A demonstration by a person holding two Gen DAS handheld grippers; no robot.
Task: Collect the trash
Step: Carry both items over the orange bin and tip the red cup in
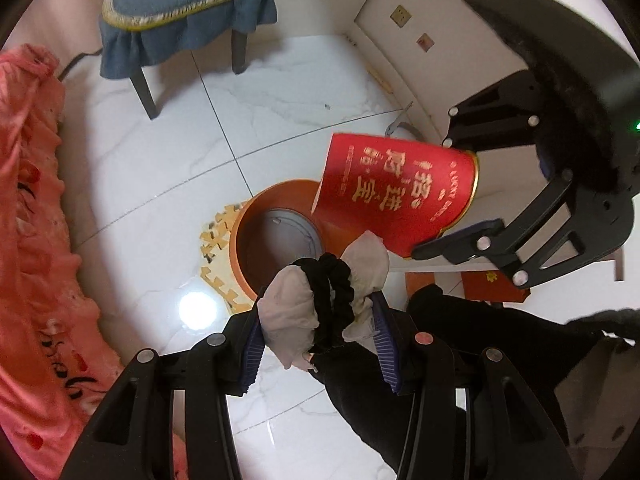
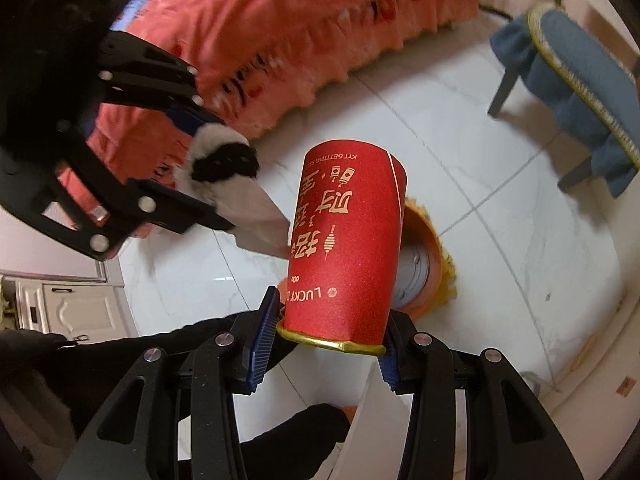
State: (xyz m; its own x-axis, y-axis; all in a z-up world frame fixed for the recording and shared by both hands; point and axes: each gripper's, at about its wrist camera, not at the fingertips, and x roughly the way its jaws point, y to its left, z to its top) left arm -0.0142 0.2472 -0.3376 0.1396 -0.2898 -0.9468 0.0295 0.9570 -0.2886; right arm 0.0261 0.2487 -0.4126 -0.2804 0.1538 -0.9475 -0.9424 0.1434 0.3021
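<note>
Holding: your left gripper (image 1: 318, 326) is clamped on a crumpled tissue (image 1: 288, 316) with a black hair tie (image 1: 334, 300) wrapped round it.
Right gripper (image 2: 326, 328): jaws pinch the gold rim of a red paper cup (image 2: 344, 240), which is upside down.
Bin (image 1: 256, 240): orange, on the white tile floor (image 1: 160, 200), below both loads.
Cup in your left view: 2 o'clock of the tissue, overlapping the bin's rim.
Chair (image 1: 180, 12): blue, 11 o'clock, well apart.
</note>
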